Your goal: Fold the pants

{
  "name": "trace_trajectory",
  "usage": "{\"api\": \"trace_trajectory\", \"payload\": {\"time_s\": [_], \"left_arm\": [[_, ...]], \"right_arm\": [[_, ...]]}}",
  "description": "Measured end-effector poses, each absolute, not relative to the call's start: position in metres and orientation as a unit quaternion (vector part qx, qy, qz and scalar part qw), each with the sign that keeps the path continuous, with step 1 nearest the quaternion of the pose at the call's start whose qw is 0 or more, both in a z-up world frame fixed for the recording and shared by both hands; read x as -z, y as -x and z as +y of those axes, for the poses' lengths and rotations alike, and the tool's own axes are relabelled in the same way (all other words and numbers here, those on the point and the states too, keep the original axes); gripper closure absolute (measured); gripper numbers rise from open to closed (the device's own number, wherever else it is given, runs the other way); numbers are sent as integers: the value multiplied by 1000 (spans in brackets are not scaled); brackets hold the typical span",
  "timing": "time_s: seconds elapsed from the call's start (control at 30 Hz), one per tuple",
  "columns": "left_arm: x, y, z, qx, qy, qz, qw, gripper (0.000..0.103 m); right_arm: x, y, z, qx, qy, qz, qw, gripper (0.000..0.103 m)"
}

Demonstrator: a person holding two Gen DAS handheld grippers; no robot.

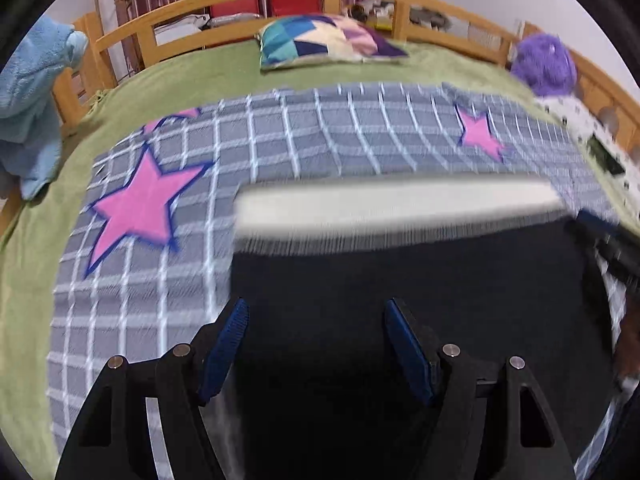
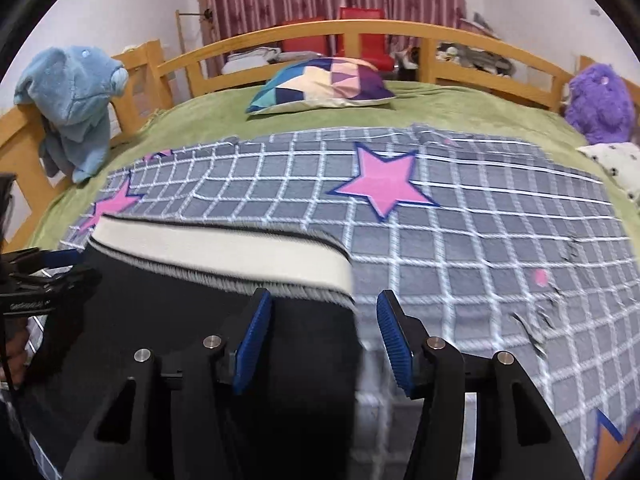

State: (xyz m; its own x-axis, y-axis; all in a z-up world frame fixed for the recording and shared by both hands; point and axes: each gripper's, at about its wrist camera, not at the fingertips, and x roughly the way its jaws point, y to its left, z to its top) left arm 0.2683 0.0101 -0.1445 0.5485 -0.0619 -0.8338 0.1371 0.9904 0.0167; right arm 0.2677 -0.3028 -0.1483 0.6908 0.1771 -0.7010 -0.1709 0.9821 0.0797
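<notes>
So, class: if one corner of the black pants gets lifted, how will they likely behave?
The black pants lie flat and limp on the checked blanket, so they would probably droop. The white waistband looks thicker, perhaps holding its line better.

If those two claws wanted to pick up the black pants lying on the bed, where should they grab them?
Probably at the two ends of the pale waistband, one gripper per corner, coming down from above with one finger slipped under the edge. The black pants lie flat on the checked blanket, and that stiff band forms a raised rim. The left gripper and right gripper are open, near opposite sides.
</notes>
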Motion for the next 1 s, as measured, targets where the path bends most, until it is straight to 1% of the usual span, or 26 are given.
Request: {"api": "trace_trajectory", "payload": {"time_s": [0.1, 0.2, 0.23, 0.27, 0.3, 0.4, 0.47, 0.5, 0.53, 0.57, 0.67, 0.77, 0.83, 0.9, 1.0], "left_arm": [[148, -226, 20, 57, -26, 485, 872, 33], [154, -175, 34, 61, 17, 491, 869, 32], [155, -163, 38, 62, 30, 486, 871, 32], [154, -143, 44, 64, 56, 471, 878, 30], [157, -130, 46, 67, 69, 475, 875, 28], [167, -104, 47, 71, 108, 488, 864, 28], [169, -93, 40, 77, 97, 499, 858, 29], [168, -87, 34, 71, 80, 510, 854, 31], [163, -81, 31, 63, 69, 511, 855, 31], [154, -75, 29, 62, 68, 501, 860, 31], [116, -60, 23, 73, 70, 468, 878, 29], [69, -49, 19, 60, 61, 433, 897, 29], [38, -40, 12, 31, 39, 418, 907, 26], [19, -31, 5, 19, 22, 406, 913, 25], [0, -5, 2, 21, 42, 386, 921, 23]], "right_arm": [[147, -235, -307, -93, 4, 389, 916, 50], [154, -191, -312, -83, 3, 399, 913, 50], [155, -177, -315, -79, 2, 396, 915, 50], [155, -164, -318, -73, -2, 392, 917, 50], [156, -150, -321, -71, -8, 394, 916, 50], [161, -110, -329, -65, -32, 406, 911, 50], [165, -96, -329, -72, -45, 424, 901, 51], [166, -88, -328, -68, -47, 431, 899, 53], [165, -80, -326, -65, -46, 434, 897, 57], [161, -73, -324, -64, -45, 436, 897, 58], [133, -51, -319, -67, -49, 413, 907, 58], [91, -33, -314, -64, -47, 383, 920, 54], [60, -23, -312, -60, -48, 366, 927, 48], [35, -15, -310, -56, -46, 354, 932, 45], [4, 2, -309, -49, -56, 341, 937, 44]]}}
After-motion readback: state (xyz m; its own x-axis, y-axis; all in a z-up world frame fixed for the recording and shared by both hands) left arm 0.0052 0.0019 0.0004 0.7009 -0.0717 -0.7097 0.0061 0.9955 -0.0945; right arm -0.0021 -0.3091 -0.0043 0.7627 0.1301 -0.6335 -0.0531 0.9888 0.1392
